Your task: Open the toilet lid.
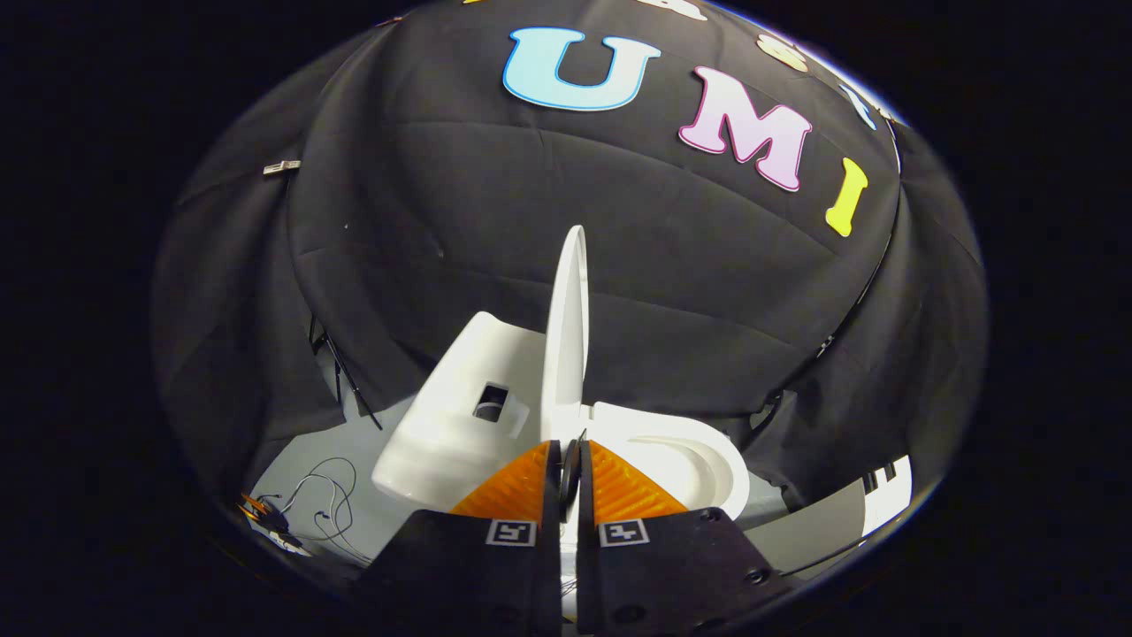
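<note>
I hold the tool [569,473] nearly clenched with nothing between its fingers, just before the lid [567,332] standing upright against the tank [447,416] — risk noted: a nudge tips it back onto the bowl [699,464].

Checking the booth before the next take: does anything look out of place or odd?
Only loose cables on the floor beside the toilet. Its lid stands upright. The gripper has its jaws nearly closed, just short of the lid's base.

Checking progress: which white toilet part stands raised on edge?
The thin white toilet lid, upright just beyond the nearly closed gripper; the white tank and bowl sit low.
</note>
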`<state>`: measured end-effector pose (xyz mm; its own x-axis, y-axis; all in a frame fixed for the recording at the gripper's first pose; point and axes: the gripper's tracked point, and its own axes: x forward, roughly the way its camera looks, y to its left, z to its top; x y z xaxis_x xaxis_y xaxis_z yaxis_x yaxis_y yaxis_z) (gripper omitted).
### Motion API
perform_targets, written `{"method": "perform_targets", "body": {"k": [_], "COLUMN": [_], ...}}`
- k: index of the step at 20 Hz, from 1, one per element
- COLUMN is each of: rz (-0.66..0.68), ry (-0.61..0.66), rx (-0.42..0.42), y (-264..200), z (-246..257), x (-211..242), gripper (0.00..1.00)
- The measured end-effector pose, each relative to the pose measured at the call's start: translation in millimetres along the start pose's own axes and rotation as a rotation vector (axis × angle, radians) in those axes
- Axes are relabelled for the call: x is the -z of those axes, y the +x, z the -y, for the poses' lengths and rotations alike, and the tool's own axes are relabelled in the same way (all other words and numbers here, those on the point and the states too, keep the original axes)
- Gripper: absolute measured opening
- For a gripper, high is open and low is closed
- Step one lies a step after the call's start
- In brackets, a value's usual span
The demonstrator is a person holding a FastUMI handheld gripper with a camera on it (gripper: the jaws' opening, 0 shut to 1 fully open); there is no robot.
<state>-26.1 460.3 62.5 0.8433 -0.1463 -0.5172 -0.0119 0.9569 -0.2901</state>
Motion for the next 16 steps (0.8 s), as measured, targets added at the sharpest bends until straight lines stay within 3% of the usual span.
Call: {"method": "perform_targets", "body": {"k": [3,8,13,16], "rz": [0.025,0.033,0.059,0.085], "ry": [-0.019,0.001,0.048,0.140], "rx": [-0.008,-0.076,-0.120,-0.195], "y": [-3,-5,-14,-26], "z": [4,4,14,18], "x": [-9,-19,-36,-59], "gripper": [0.16,0.99,0.99,1.00]}}
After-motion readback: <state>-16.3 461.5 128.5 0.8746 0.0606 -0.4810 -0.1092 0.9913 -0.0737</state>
